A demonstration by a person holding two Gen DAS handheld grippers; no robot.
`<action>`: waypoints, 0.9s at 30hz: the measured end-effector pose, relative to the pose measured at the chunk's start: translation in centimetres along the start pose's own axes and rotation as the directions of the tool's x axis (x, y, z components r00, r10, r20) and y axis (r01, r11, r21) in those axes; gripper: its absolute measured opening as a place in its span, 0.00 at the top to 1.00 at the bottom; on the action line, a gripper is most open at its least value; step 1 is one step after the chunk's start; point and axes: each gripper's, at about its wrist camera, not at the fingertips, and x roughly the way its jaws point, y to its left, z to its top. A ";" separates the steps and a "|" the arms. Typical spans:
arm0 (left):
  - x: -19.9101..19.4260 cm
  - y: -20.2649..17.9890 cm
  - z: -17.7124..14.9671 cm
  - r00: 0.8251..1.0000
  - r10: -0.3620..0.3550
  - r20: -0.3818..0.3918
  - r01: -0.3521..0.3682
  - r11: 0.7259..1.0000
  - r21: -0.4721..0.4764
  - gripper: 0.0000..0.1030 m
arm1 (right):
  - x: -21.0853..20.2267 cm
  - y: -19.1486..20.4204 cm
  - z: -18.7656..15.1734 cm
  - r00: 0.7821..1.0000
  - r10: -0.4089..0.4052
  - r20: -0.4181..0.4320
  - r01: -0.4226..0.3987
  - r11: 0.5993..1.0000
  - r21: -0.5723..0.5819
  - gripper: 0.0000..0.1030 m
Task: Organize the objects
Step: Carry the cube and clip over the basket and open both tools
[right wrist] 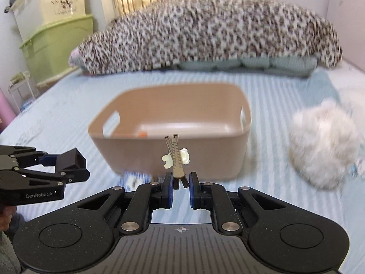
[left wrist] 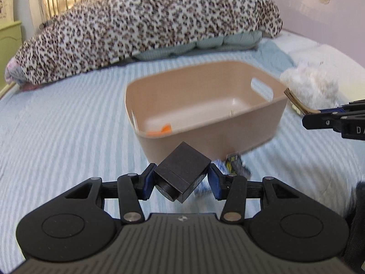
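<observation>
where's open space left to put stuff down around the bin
Bare striped bedsheet lies left of the tan plastic bin, up to the leopard-print blanket. The bin floor is mostly free, one small orange piece aside. The white fluffy ball crowds its right.

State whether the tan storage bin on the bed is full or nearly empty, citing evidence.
Nearly empty. The tan storage bin shows a bare pale floor in both views, with only a small orange item lying inside.

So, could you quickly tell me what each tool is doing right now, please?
Left tool: closed on a black box.
Right tool: closed on a hair clip with a cream flower.
</observation>
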 end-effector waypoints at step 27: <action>13.8 -0.1 7.6 0.996 0.082 -0.041 -0.085 0.993 -0.084 0.51 | 11.8 -2.0 6.5 0.991 -0.130 -0.021 0.130 0.992 0.005 0.88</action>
